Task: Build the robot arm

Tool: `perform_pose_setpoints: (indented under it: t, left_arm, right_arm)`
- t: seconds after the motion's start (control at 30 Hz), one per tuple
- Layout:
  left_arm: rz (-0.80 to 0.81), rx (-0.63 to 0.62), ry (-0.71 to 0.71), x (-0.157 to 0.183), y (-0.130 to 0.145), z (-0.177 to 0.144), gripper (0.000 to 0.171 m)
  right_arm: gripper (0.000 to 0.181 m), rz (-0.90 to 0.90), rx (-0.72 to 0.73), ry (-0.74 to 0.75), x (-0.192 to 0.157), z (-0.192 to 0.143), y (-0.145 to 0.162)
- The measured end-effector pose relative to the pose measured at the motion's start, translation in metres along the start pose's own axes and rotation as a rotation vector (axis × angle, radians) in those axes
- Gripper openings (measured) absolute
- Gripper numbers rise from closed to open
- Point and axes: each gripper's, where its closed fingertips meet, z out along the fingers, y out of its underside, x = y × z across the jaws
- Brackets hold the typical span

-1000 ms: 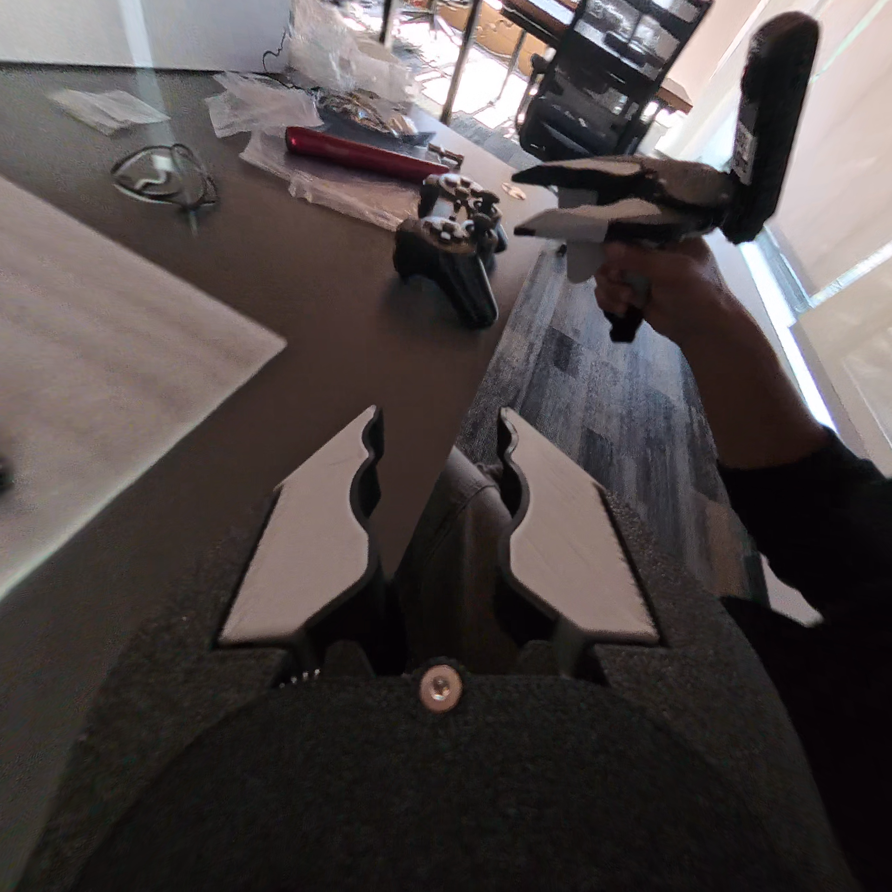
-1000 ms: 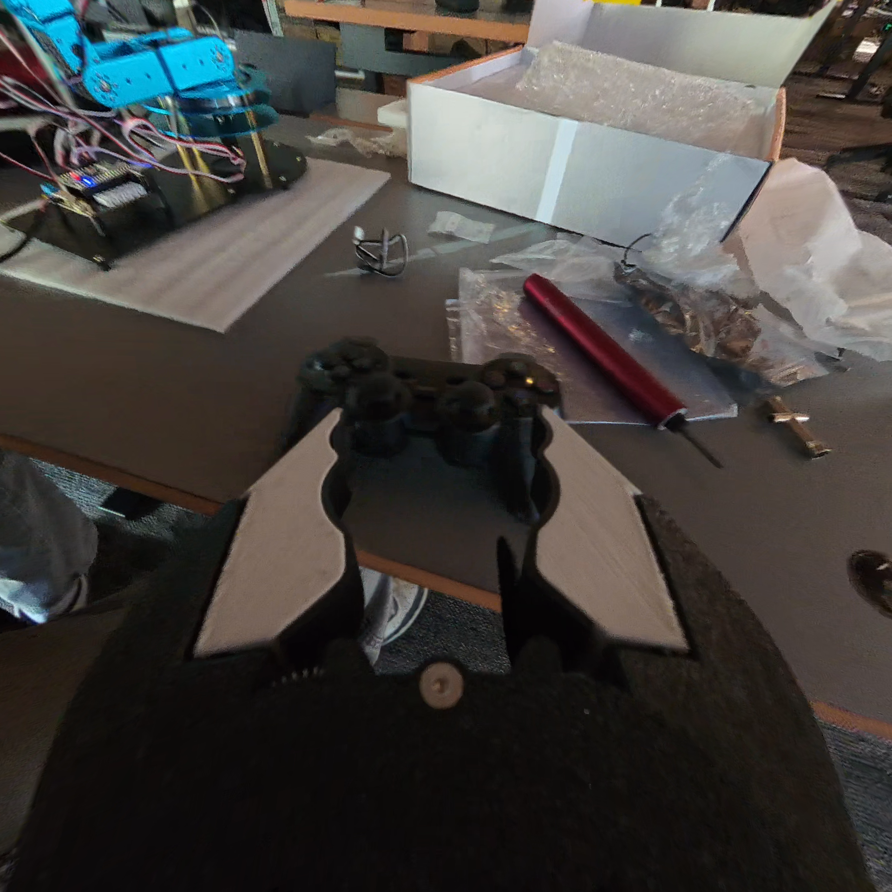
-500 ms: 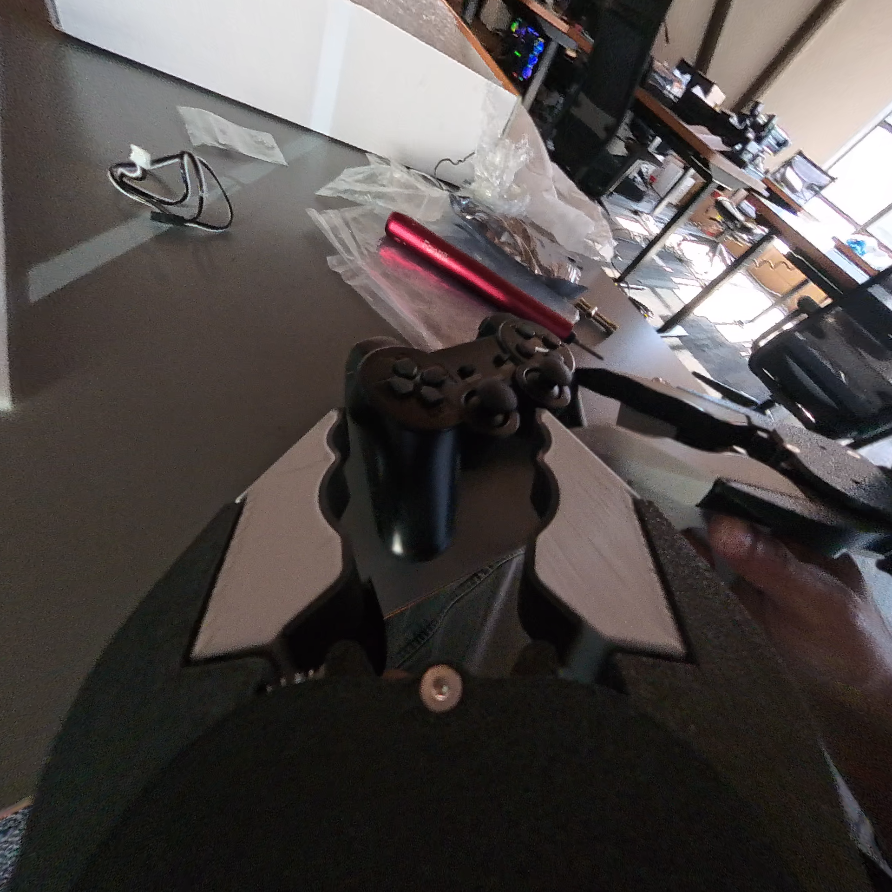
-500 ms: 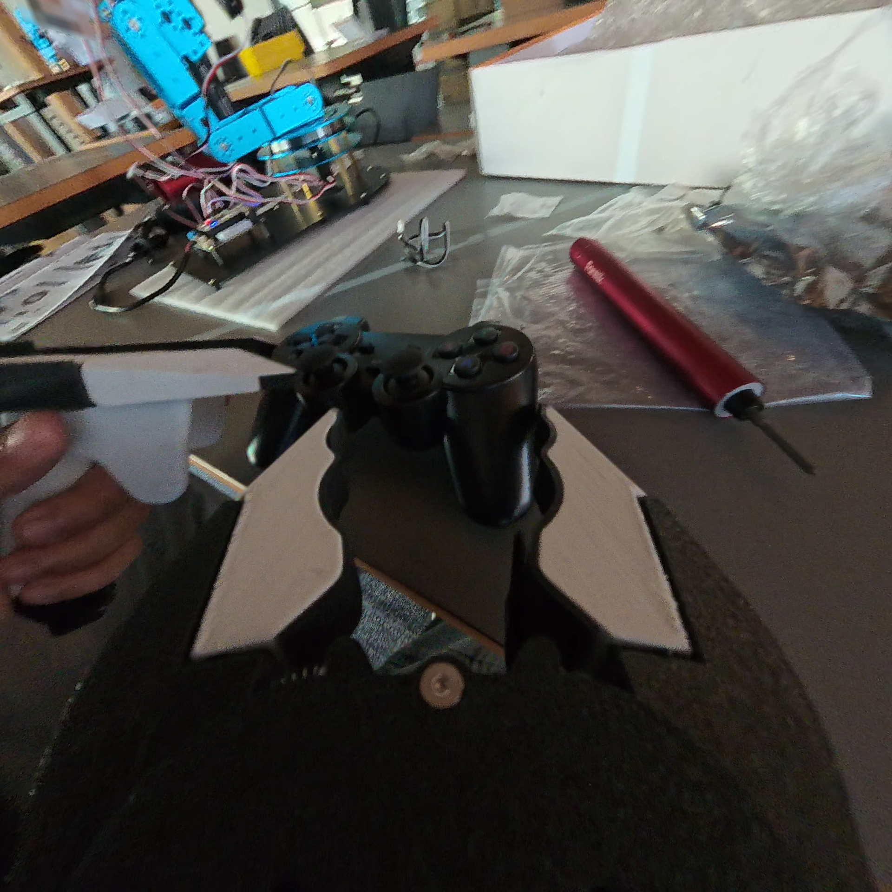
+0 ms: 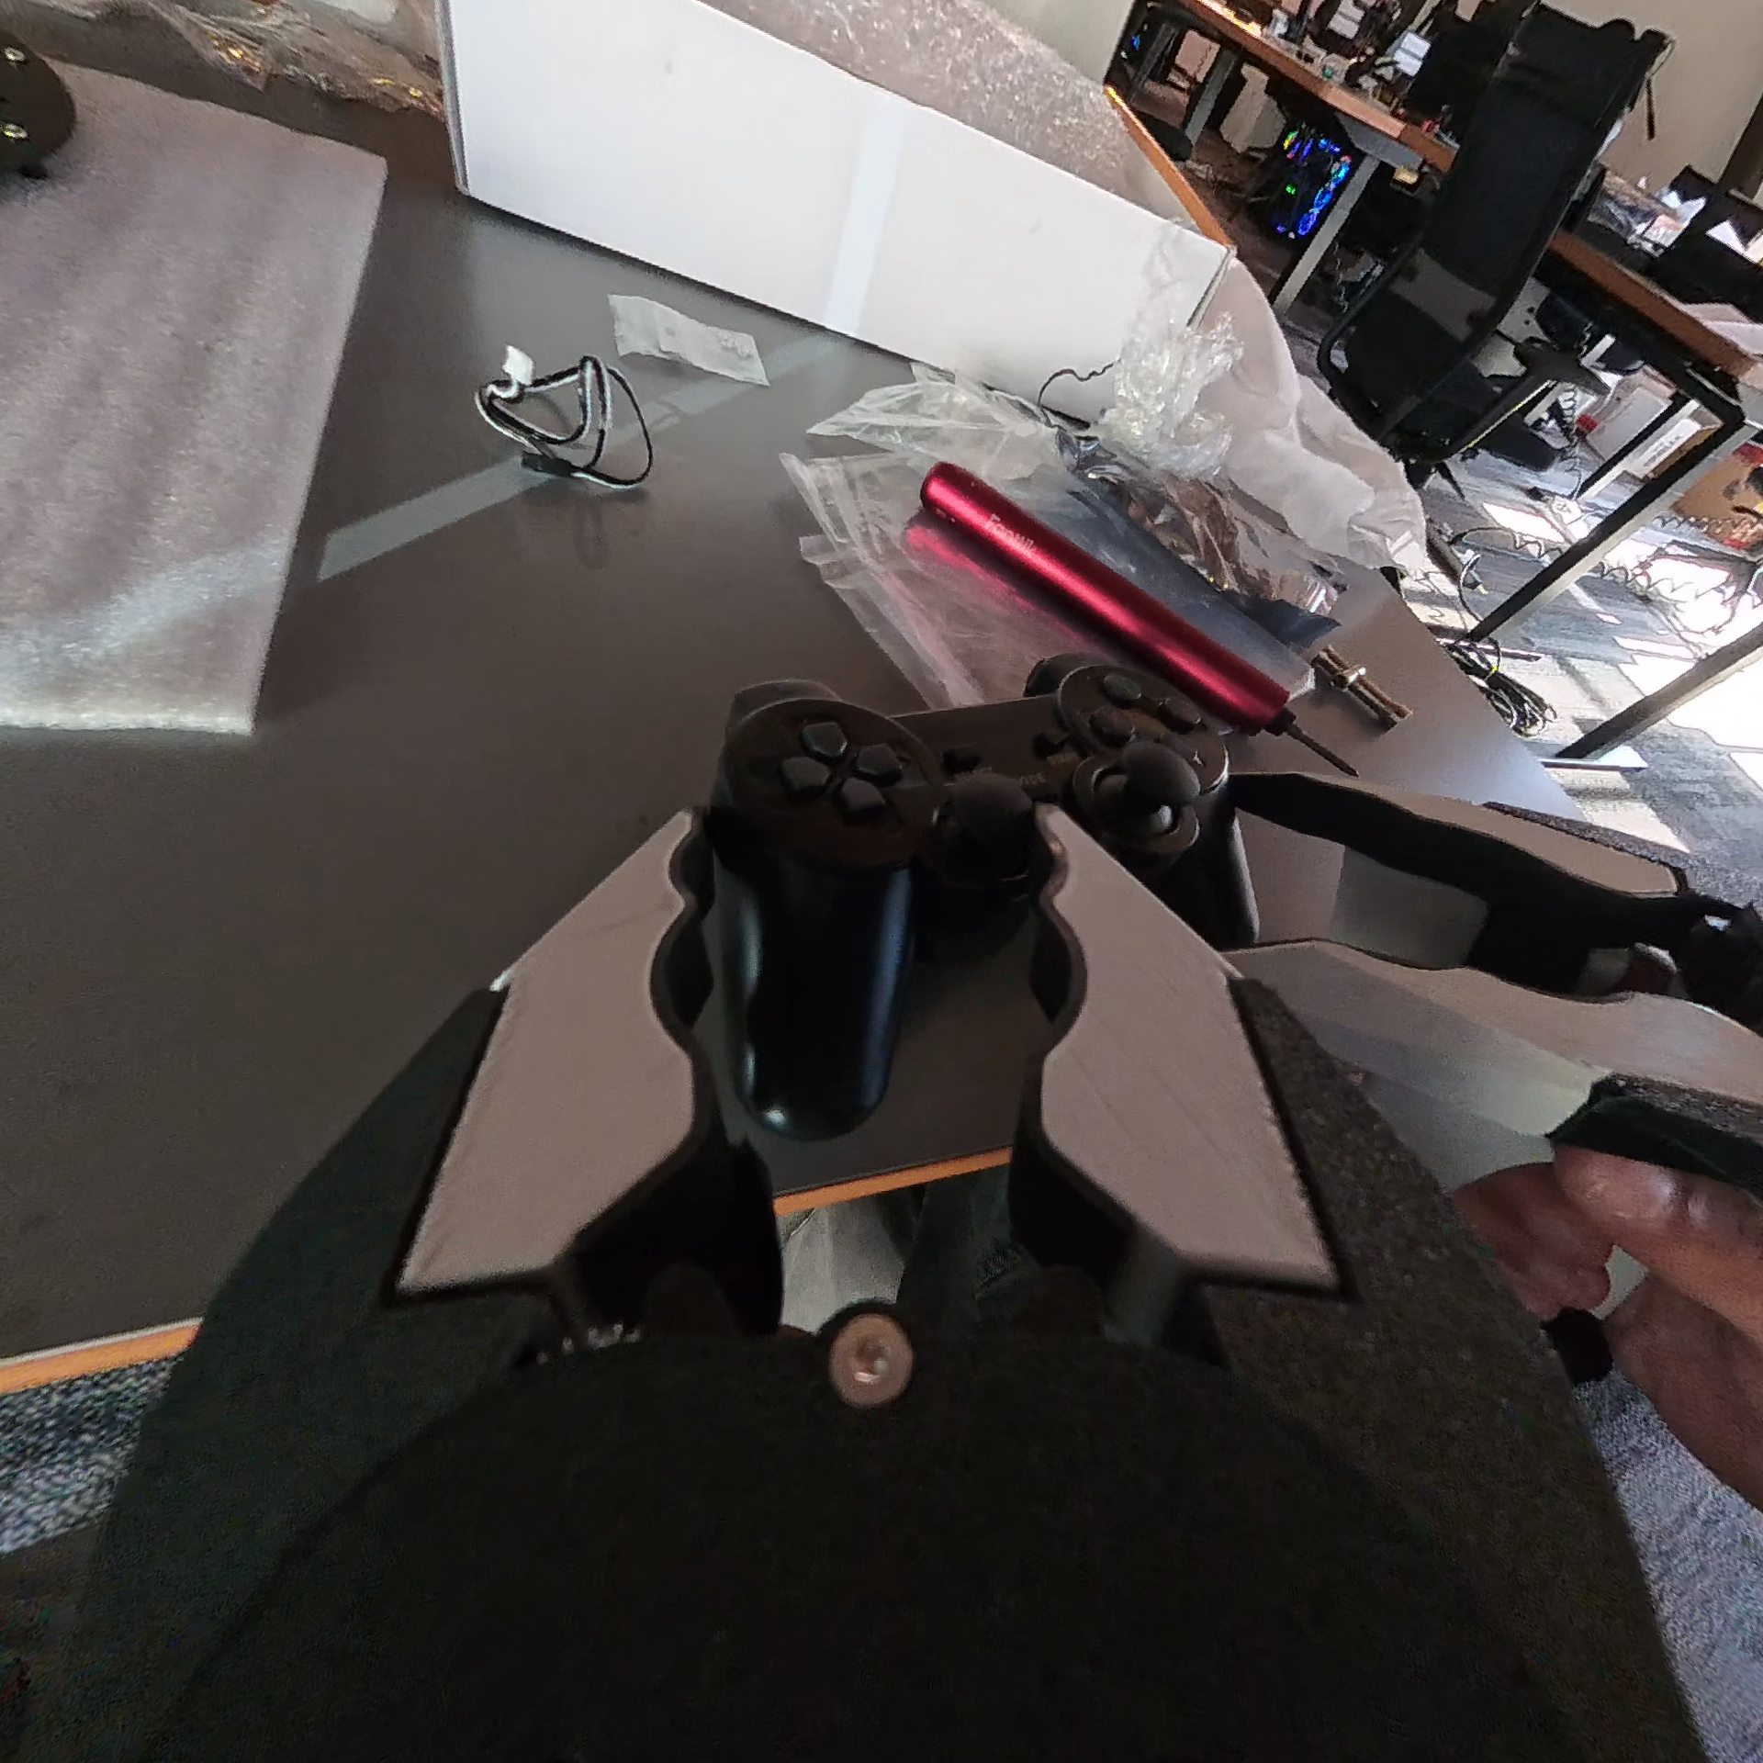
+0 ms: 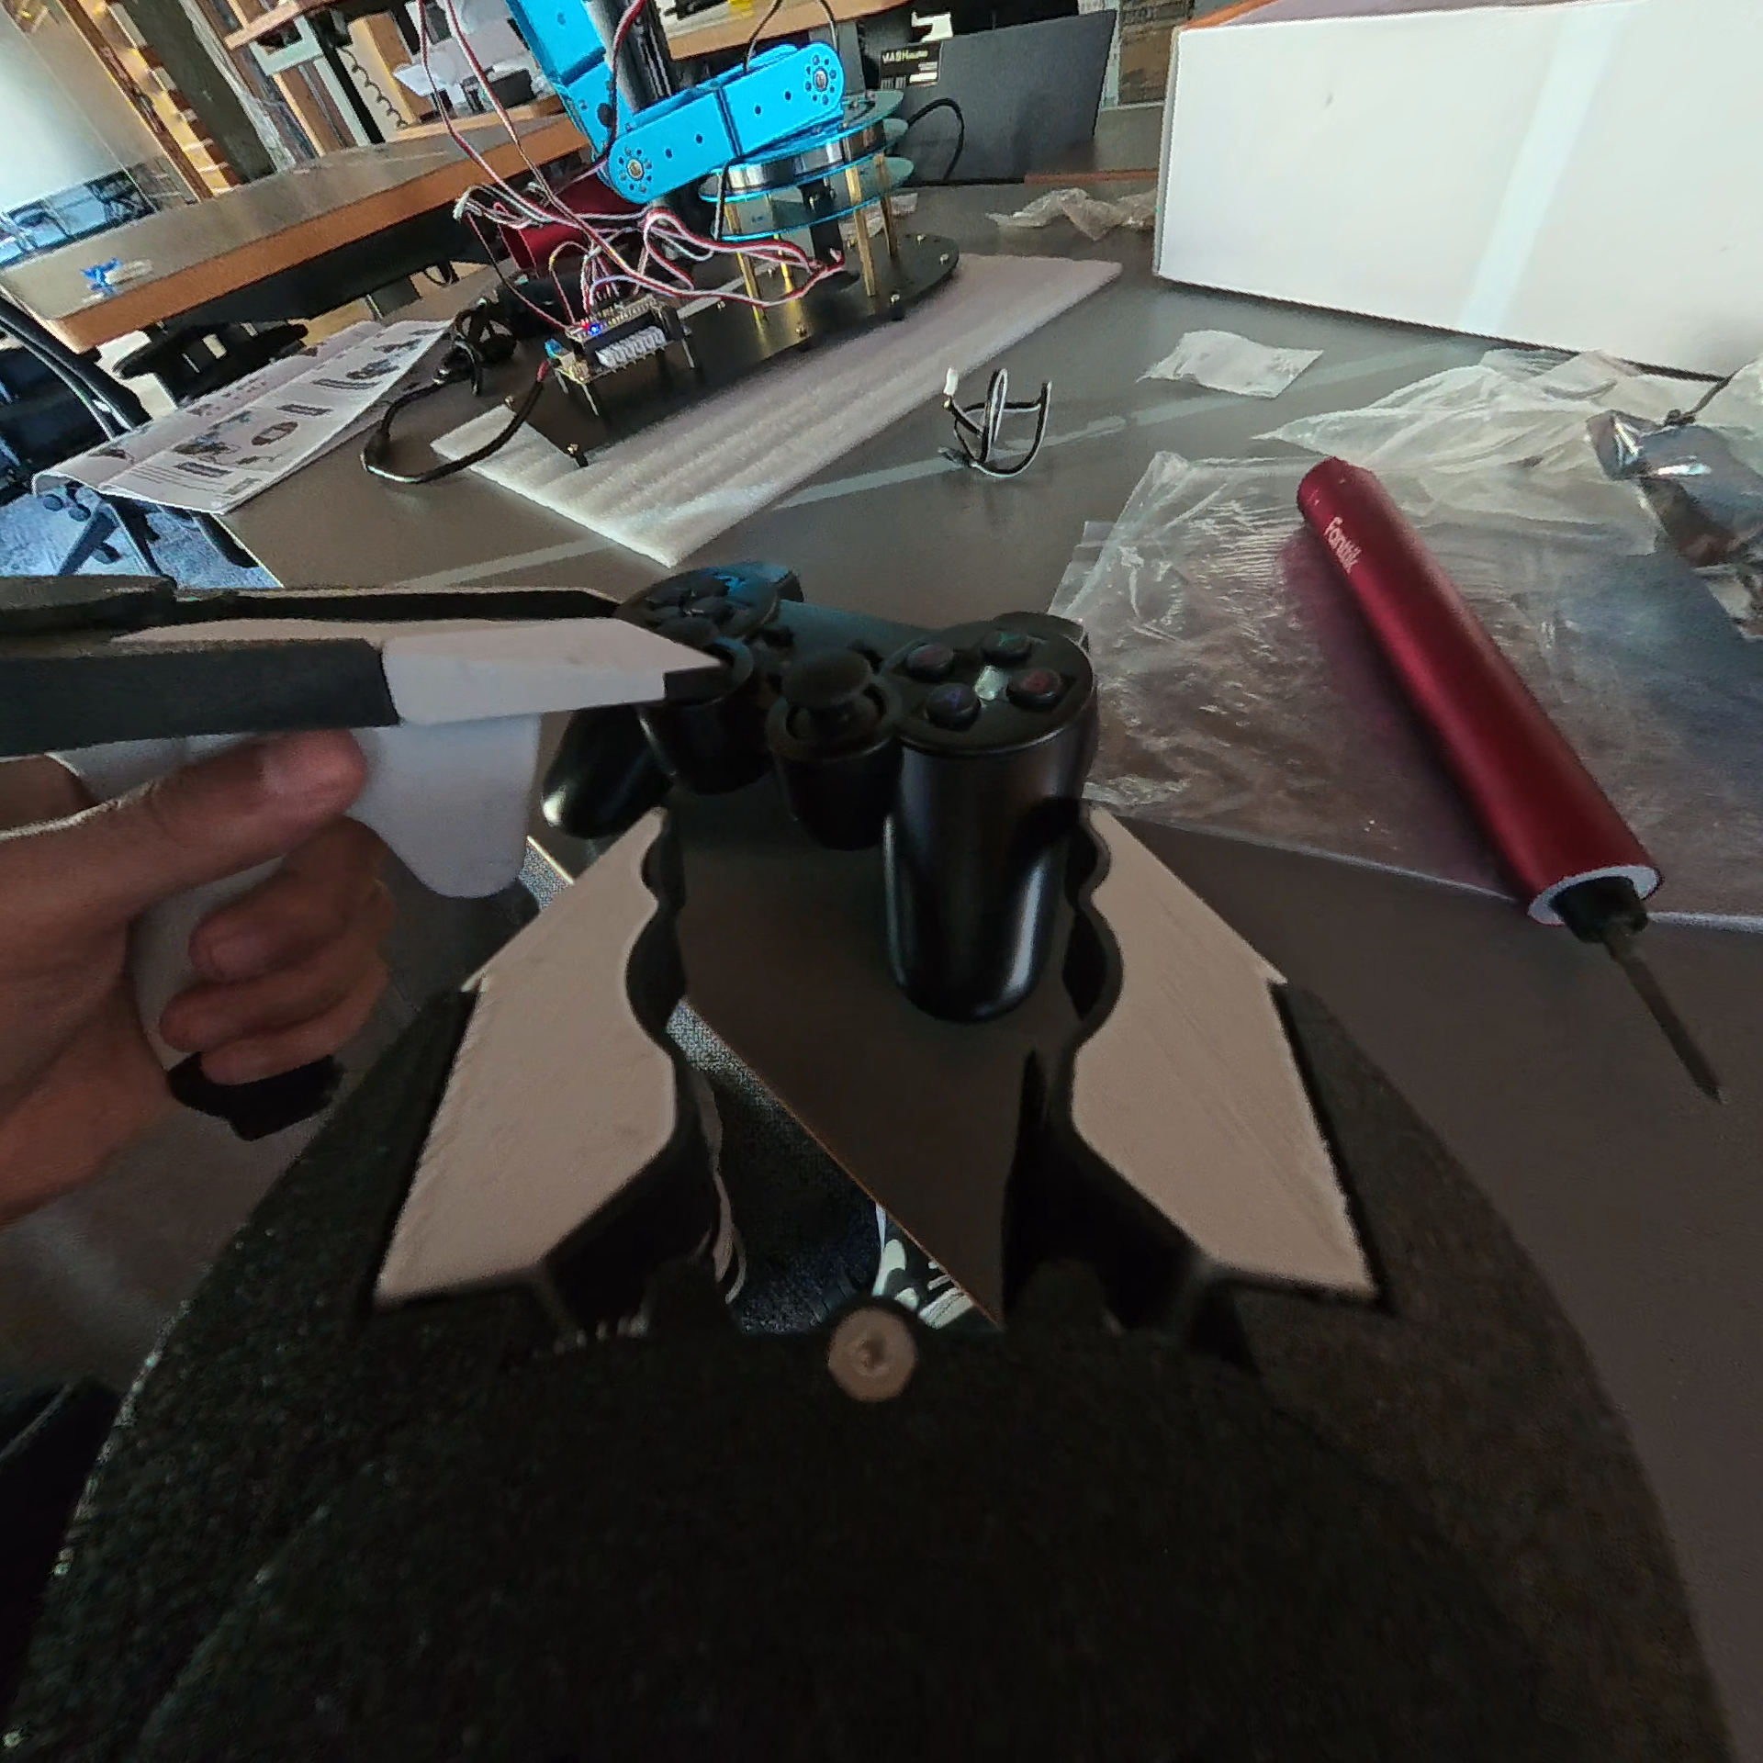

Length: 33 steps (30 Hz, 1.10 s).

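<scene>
Your left gripper (image 5: 863, 916) and right gripper (image 6: 882, 916), both spread wide and gripping nothing, flank the two handles of a black game controller (image 5: 954, 792) lying near the dark table's (image 5: 429, 763) front edge (a red screwdriver (image 6: 1469, 715) lies just beyond).

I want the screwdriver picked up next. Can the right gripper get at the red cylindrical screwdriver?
Probably yes: the right gripper, open, straddles the black game controller's grip; the red cylindrical screwdriver lies uncovered beside it.

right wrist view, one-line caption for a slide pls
Open right gripper straddles a black gamepad's grip; left gripper at its other side.
</scene>
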Motion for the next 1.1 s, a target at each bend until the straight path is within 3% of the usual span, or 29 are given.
perform_pose_setpoints:
  t: [0.4, 0.6, 0.73, 0.87, 1.1]
  left_arm:
    - [-0.052, 0.004, 0.027, -0.004, -0.001, -0.002, 0.060]
    - [-0.006, -0.033, 0.051, 0.002, 0.000, -0.005, 0.072]
    - [-0.124, 0.006, 0.135, 0.003, -0.008, -0.011, 0.062]
    - [-0.190, 0.009, 0.132, -0.006, -0.008, -0.008, 0.054]
    - [-0.081, 0.003, 0.049, -0.009, -0.007, -0.007, 0.059]
  right_arm:
    - [0.075, -0.009, -0.016, 0.014, -0.001, -0.001, 0.002]
    - [0.070, -0.013, -0.029, 0.012, 0.000, -0.001, 0.002]
    - [0.073, -0.004, -0.034, 0.017, 0.004, -0.001, 0.003]
    - [0.070, -0.015, -0.037, 0.014, 0.003, -0.001, 0.003]
    - [0.077, -0.096, -0.058, 0.024, -0.007, 0.003, 0.006]
